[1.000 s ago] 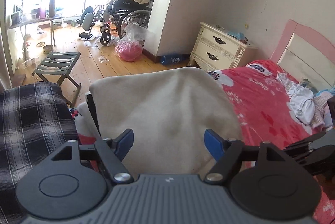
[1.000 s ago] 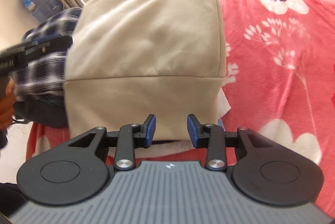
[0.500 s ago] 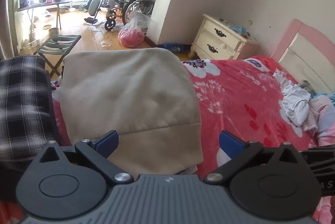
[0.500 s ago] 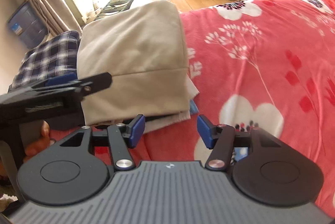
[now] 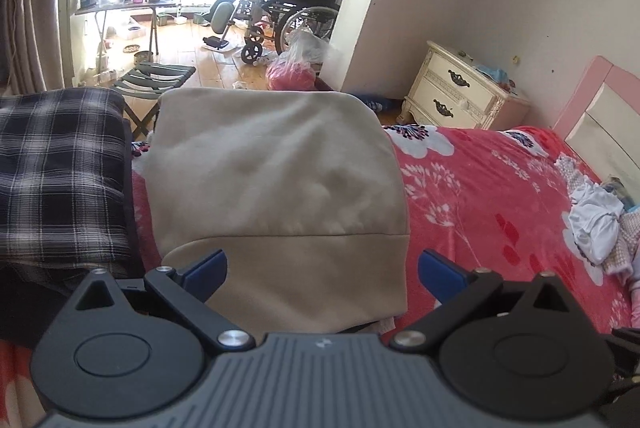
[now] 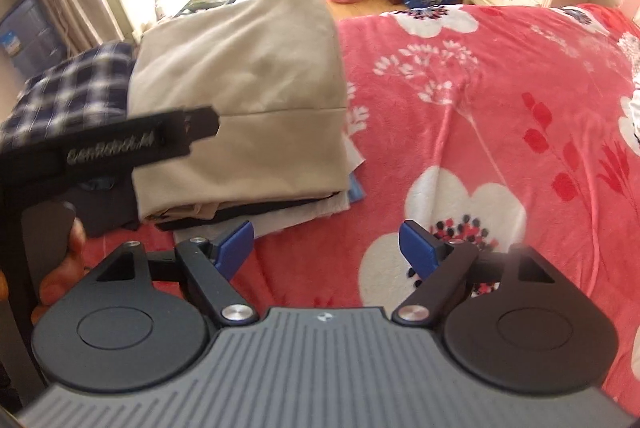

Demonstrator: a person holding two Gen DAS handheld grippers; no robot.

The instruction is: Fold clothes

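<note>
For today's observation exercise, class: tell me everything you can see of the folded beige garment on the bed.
The beige garment is a plain, soft, matte cloth, apparently fleece or brushed cotton, folded into a rounded rectangle with one straight seam across it. It lies flat on top of a stack of other folded clothes in dark, pale and blue layers, on the red floral bedspread. A folded plaid garment sits beside it. Both the left tongs and right tongs are open and hold nothing.
</note>
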